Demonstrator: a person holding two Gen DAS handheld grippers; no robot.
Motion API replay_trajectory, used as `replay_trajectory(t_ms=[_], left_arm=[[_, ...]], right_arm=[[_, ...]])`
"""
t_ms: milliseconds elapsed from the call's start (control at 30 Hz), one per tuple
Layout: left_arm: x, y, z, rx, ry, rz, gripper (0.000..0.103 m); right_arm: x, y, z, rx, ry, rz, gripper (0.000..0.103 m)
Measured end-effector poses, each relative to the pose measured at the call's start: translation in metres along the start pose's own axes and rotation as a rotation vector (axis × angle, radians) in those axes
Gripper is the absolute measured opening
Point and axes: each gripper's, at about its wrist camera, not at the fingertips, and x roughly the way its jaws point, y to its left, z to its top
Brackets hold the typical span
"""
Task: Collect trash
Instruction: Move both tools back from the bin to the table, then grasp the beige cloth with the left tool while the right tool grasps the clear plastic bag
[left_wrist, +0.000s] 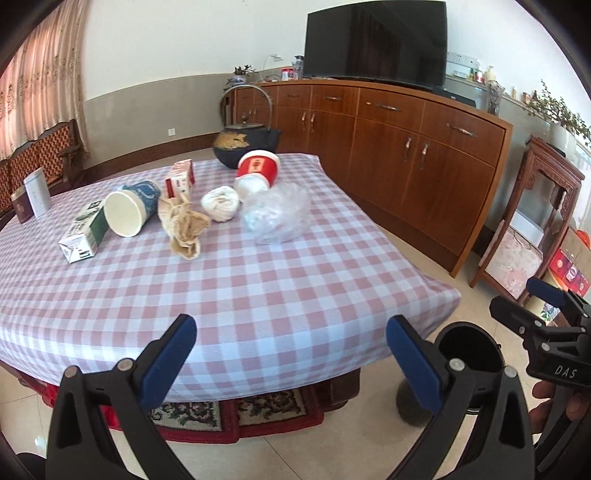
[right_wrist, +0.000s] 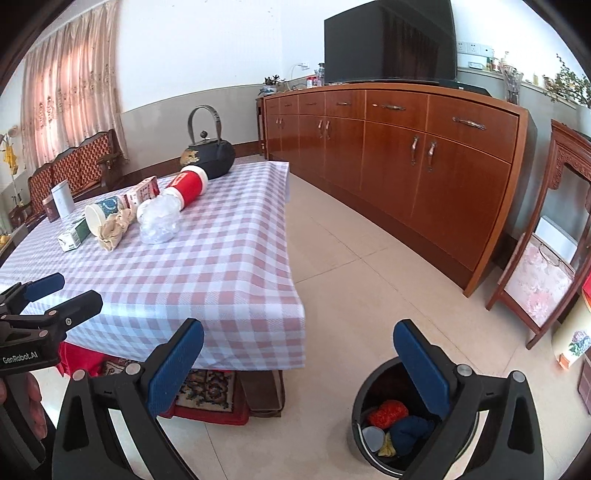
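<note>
Reaching across the table (left_wrist: 258, 295) is required, since the trash is gathered toward its far edge while both grippers are held off the near edge. The left gripper (left_wrist: 291, 354) and right gripper (right_wrist: 299, 365) are spread wide with nothing held. The clear plastic bag (left_wrist: 277, 214) could be crushed and slip out; the blue paper cup (left_wrist: 131, 208) and red cup (left_wrist: 258, 170), lying on their sides, could be rolled off. The bin (right_wrist: 399, 417), beside the near right corner, could be missed when items are dropped.
</note>
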Motion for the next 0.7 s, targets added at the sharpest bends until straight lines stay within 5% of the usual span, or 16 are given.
replay_trajectory(t_ms=[433,700], left_arm=[[0.012,0.072,0.018,-0.087,-0.022,0.088,0.102],[0.043,0.096,0.047,-0.12,-0.022,0.091,0.091]], right_arm=[[0.055,0.086,0.044,-0.109,0.059,0.152,0.103],[0.102,0.123,0.077,-0.178,0.065,0.218,0.101]])
